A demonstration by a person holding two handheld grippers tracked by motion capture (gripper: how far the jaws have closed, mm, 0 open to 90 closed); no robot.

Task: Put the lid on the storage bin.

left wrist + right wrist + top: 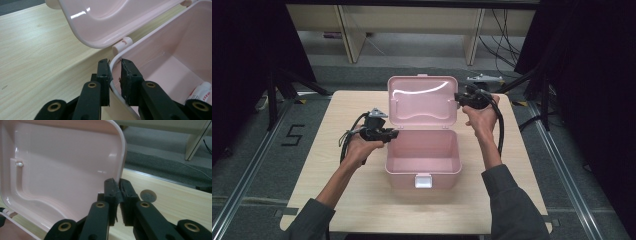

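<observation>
A pink plastic box (pixel 423 172) stands open in the middle of the wooden table (pixel 337 175), its lid (pixel 422 100) raised upright behind it. My left gripper (pixel 393 133) is at the box's left rim near the back corner. In the left gripper view my left gripper (pixel 115 62) straddles that rim (pixel 140 42), one jaw outside and one inside, shut on it. My right gripper (pixel 458 98) is at the lid's right edge, and in the right gripper view it (pixel 119 182) is shut on the lid (pixel 62 165). A white tube (pixel 200 92) lies on the box's floor.
A white latch (pixel 423 181) sits on the box's front wall. The table has a round hole (pixel 148 195) beyond the lid. Wooden shelf legs (pixel 349 35) stand behind the table, with dark curtains on both sides and cables (pixel 504 35) at the back right.
</observation>
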